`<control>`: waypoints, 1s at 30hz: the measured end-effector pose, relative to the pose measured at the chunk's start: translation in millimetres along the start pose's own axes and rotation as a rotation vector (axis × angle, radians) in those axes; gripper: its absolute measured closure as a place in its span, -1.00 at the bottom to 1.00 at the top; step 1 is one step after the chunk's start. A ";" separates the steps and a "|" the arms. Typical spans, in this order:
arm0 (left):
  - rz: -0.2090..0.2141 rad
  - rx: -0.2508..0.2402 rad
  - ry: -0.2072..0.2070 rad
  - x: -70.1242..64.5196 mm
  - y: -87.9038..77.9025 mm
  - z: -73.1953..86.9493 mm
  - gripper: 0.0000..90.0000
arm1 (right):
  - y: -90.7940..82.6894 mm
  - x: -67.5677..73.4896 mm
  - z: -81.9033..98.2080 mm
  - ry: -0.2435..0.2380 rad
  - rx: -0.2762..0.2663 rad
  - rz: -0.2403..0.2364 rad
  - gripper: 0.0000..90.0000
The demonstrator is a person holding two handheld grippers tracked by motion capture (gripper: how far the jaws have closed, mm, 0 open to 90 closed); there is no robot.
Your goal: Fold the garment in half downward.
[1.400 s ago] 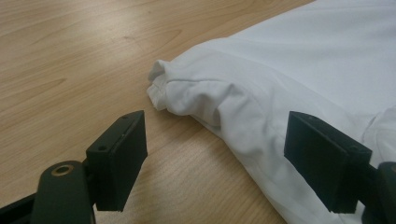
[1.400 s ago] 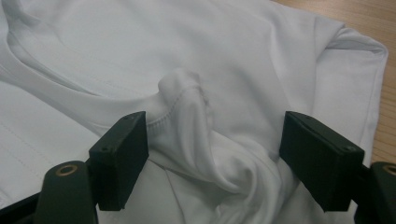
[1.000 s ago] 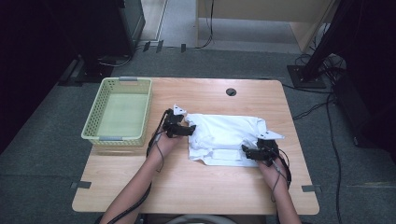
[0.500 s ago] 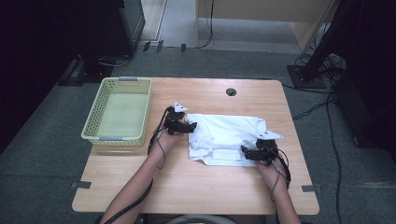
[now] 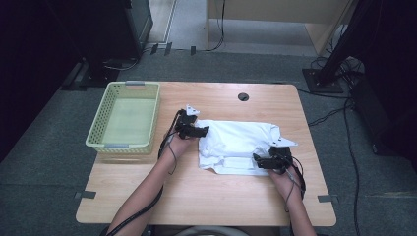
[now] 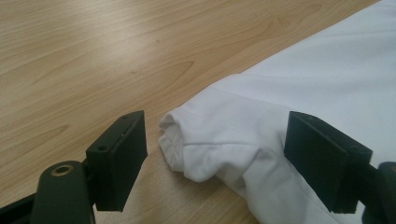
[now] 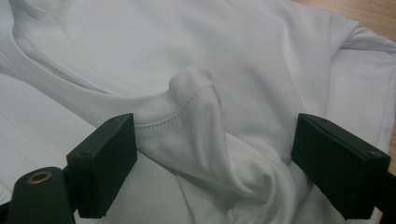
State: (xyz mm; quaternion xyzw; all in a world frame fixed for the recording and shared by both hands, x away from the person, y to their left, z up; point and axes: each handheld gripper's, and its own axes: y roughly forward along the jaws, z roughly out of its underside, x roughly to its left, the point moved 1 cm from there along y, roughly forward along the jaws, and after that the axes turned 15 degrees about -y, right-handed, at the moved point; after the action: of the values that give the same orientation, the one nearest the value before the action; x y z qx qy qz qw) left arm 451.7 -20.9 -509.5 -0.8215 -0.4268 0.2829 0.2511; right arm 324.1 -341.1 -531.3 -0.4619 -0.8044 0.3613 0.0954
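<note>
With the white shirt point(image 5: 238, 146) lying just right of the basket point(image 5: 124, 119), both the left gripper point(image 5: 202, 131) and right gripper point(image 5: 257, 161), whose jaws have just been opening, are spread wide around bunched fabric, gripping nothing; each fold should be centred before being pinched.

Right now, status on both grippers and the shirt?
Left gripper open, at shirt corner. Right gripper jaws just opening, raised fold loose between. Basket clear, left.
</note>
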 end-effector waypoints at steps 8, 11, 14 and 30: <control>0.006 0.001 -0.011 1.8 6.6 0.8 -0.52 | 0.2 0.0 -0.1 0.000 0.000 0.001 -0.71; 0.009 0.001 -0.007 0.9 8.8 1.4 -0.52 | 0.2 0.0 -0.1 0.000 0.000 0.001 -0.71; 0.010 -0.004 -0.001 0.5 10.9 1.3 -0.52 | 0.3 0.0 -0.1 -0.001 -0.001 0.000 -0.71; 0.000 0.005 0.010 5.5 18.2 5.0 -0.54 | -0.4 -5.0 1.6 -0.005 -0.004 -0.004 -0.67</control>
State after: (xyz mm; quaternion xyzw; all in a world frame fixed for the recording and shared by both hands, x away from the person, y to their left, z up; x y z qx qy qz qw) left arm 461.0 -24.7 -526.3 -0.8223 -0.4249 0.2796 0.2553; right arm 325.9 -346.0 -531.2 -0.4594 -0.8063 0.3607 0.0933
